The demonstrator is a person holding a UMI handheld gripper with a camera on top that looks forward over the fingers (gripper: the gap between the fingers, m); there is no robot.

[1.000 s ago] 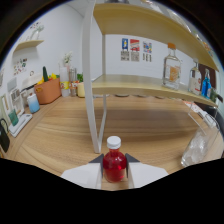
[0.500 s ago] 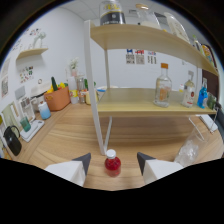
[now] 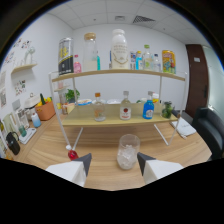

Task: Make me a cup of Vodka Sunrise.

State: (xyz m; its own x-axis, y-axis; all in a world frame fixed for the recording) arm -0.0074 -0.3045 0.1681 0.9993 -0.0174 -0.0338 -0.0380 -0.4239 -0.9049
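- Gripper [image 3: 113, 162] jaws spread wide, nothing pinched.
- Clear glass cup [image 3: 128, 151], apparently holding ice, stands on the wooden surface [image 3: 170, 150] just ahead, between them.
- Small red bottle [image 3: 73, 155] beside left jaw.

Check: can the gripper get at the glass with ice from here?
Probably yes. The gripper is open, and the glass with ice stands on the wooden table just ahead, between the fingertips, with nothing in front. The red bottle sits off to the side.
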